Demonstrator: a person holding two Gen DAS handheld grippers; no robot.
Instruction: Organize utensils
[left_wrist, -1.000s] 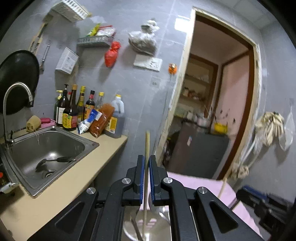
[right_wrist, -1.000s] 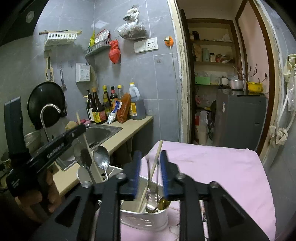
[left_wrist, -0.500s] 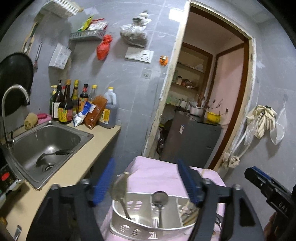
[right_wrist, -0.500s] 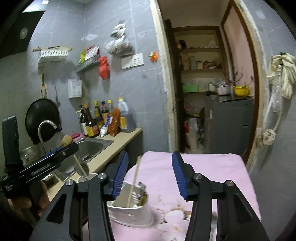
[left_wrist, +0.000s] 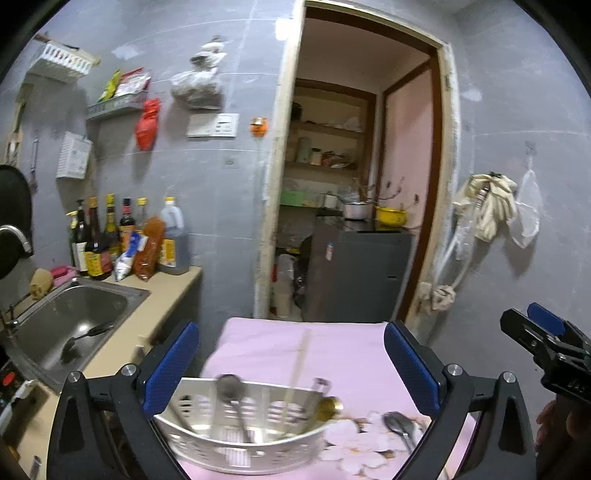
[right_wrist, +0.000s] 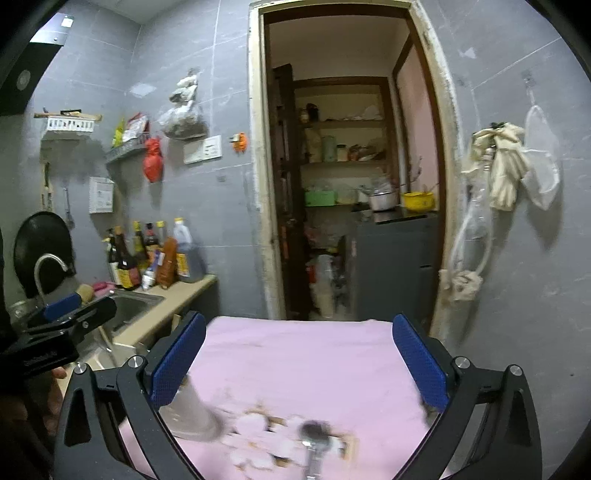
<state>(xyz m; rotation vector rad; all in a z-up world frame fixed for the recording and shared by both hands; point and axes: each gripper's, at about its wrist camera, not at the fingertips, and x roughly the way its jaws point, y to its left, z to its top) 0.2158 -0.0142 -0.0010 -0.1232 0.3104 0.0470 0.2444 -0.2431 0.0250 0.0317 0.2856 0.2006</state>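
A white slotted utensil basket (left_wrist: 240, 435) stands on the pink cloth of the table (left_wrist: 332, 343). In it are a dark ladle (left_wrist: 229, 386), a gold spoon (left_wrist: 330, 406) and pale chopsticks (left_wrist: 297, 369). A loose metal spoon (left_wrist: 399, 424) lies on the cloth to its right. My left gripper (left_wrist: 290, 332) hovers above and behind the basket, its jaws opening wide with nothing between them. My right gripper (right_wrist: 299, 325) hangs over the cloth, also opening with nothing between its jaws. Below it I see the blurred spoon (right_wrist: 314, 435) and the basket's edge (right_wrist: 192, 413).
A steel sink (left_wrist: 122, 291) holding a black ladle (left_wrist: 85, 336) sits in the beige counter (left_wrist: 162, 288) at left, with sauce bottles (left_wrist: 110, 240) behind. Past the table is a doorway with a dark cabinet (left_wrist: 354, 273). Rags hang on the right wall (left_wrist: 491, 206).
Both grippers were closed around chopsticks over the basket. Both have since opened wide and drawn back and upward, and the chopsticks now stand in the basket.
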